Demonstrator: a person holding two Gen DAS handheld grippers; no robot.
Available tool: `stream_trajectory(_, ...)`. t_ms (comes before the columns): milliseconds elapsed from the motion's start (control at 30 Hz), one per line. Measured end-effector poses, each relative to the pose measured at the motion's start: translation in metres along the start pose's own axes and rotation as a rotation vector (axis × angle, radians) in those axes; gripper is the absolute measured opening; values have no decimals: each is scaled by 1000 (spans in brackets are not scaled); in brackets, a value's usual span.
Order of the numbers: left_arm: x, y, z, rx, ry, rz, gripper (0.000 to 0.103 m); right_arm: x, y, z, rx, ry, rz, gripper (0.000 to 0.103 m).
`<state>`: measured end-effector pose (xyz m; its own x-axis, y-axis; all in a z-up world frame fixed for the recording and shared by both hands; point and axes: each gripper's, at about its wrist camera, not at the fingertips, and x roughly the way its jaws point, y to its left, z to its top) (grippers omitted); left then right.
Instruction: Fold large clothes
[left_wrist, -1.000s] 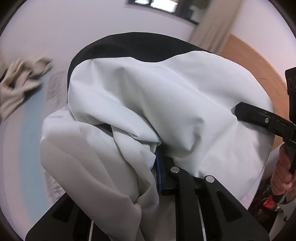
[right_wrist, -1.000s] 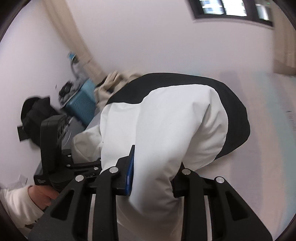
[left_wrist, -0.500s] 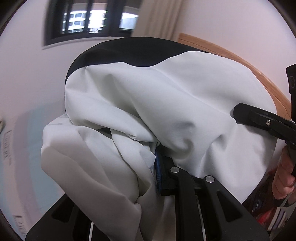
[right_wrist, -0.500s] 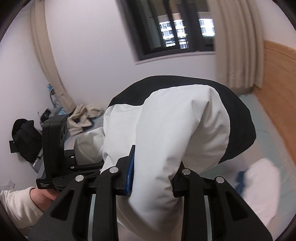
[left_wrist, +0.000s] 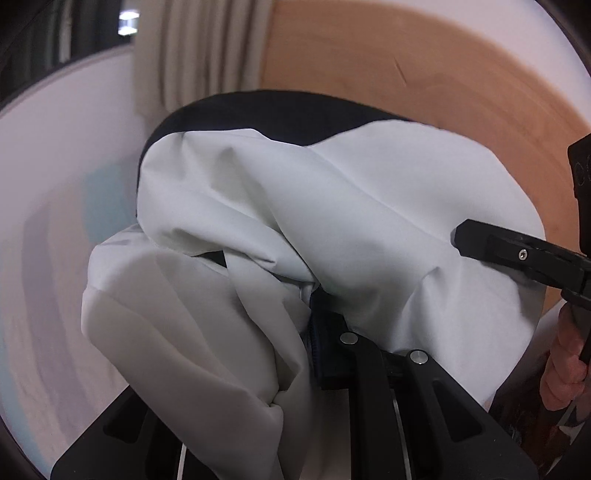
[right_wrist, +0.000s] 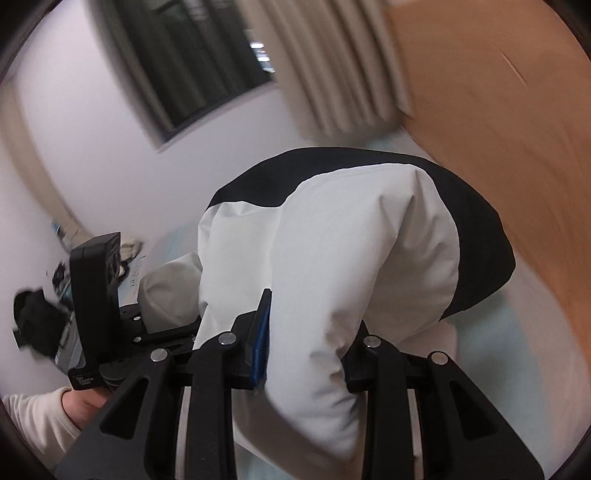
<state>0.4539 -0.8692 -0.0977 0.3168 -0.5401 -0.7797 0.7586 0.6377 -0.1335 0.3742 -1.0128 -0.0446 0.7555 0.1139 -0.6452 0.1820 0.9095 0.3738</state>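
A white jacket with black panels (left_wrist: 332, 206) hangs bunched in front of both cameras, held up in the air. My left gripper (left_wrist: 295, 332) is shut on a thick fold of its white cloth; the left finger is buried under the fabric. My right gripper (right_wrist: 306, 332) is shut on another white fold of the jacket (right_wrist: 332, 258), with cloth draped over and down between the fingers. The right gripper's finger (left_wrist: 517, 254) also shows at the right of the left wrist view, and the left gripper's body (right_wrist: 96, 306) at the left of the right wrist view.
A wooden headboard (right_wrist: 498, 129) and beige curtain (right_wrist: 332, 66) stand behind, with a dark window (right_wrist: 192, 62) in a white wall. The pale bed surface (right_wrist: 517, 350) lies below. Dark clutter (right_wrist: 33, 321) sits at far left. The background is motion-blurred.
Both grippers have swung round to the right with the jacket still held; the background went from wall and window to curtain and headboard. The grips have not changed.
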Motion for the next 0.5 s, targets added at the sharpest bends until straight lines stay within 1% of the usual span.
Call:
stream_trajectory(67,22,-17,-8,11,40,-5,14,3,-32,-14,62,19,7,28)
stream_trajectory(133,46,-22,-11,22,79,-6,14,8,-64,-34,124,45,-4,28)
stream_trajectory(167,56,-27,-15,30,98,-4,14,10,-73,-39,144,52,-4,28)
stream_trajectory(200,61,-26,-22,38,111,-3,14,12,-86,-47,159,63,-15,28)
stream_trajectory(267,75,-37,-23,59,129,-2,14,15,-104,-56,194,71,-12,28)
stream_trajectory(300,73,-27,-25,65,127,-4,14,14,-112,-57,206,67,-7,28)
stream_trajectory(367,67,-27,-22,79,111,0,14,13,-106,-52,188,56,-12,28)
stream_trajectory(400,61,-24,-13,70,99,-7,13,10,-99,-43,171,42,-8,28)
stream_trajectory(433,57,-22,-21,63,91,-11,13,8,-96,-41,163,34,-1,28)
stream_trajectory(500,42,-14,-10,59,66,-10,14,2,-79,-22,133,9,27,28)
